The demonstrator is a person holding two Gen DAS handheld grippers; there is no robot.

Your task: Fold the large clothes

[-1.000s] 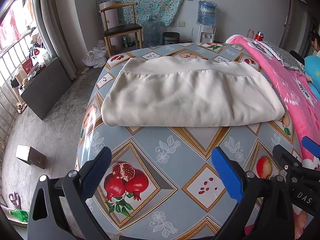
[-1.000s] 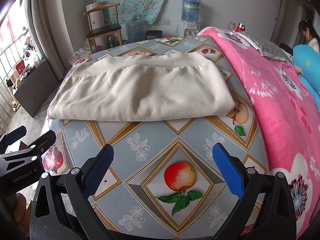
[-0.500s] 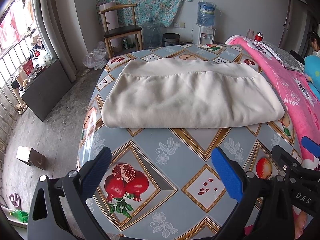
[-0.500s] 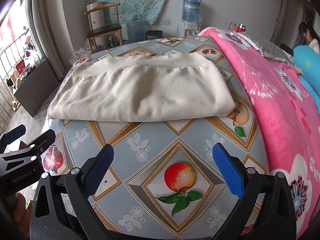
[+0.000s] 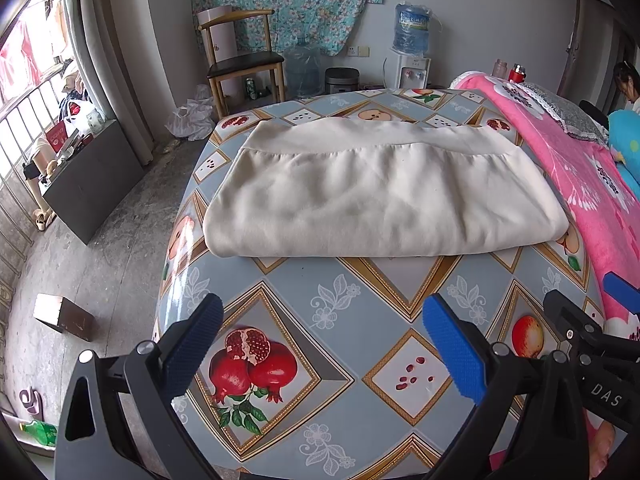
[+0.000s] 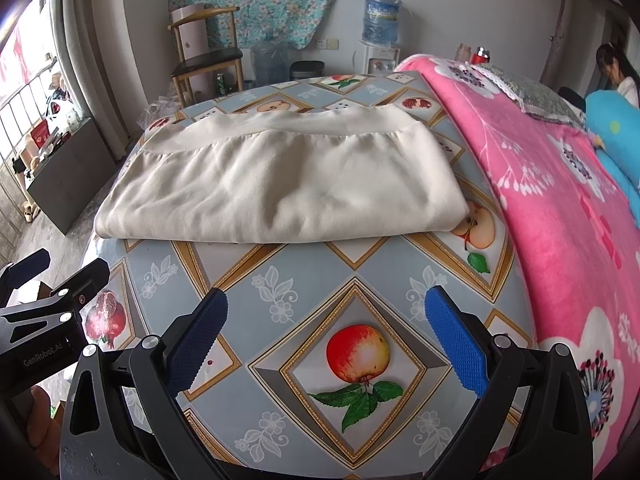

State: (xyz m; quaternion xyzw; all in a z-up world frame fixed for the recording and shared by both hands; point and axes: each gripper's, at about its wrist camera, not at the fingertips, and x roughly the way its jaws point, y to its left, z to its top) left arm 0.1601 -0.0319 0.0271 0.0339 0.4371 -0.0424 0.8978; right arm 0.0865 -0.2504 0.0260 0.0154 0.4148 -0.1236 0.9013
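A cream garment (image 5: 380, 196) (image 6: 280, 184) lies folded into a wide rectangle on the fruit-patterned tablecloth (image 5: 360, 304) (image 6: 304, 276), its ribbed hem along the far side. My left gripper (image 5: 324, 320) hovers open over the cloth, short of the garment's near fold, with nothing between its blue pads. My right gripper (image 6: 326, 312) is open too and holds nothing, level with the left one and equally short of the garment. Each gripper's black frame shows at the edge of the other's view.
A pink flowered blanket (image 6: 560, 200) covers the surface to the right. Beyond the table stand a wooden chair (image 5: 244, 60), a water dispenser (image 5: 412, 44) and a dark low cabinet (image 5: 84, 176) on the left. A small box (image 5: 64, 316) sits on the floor. A person (image 6: 618, 72) sits far right.
Both grippers have drifted very slightly back from the garment. Nothing else has moved.
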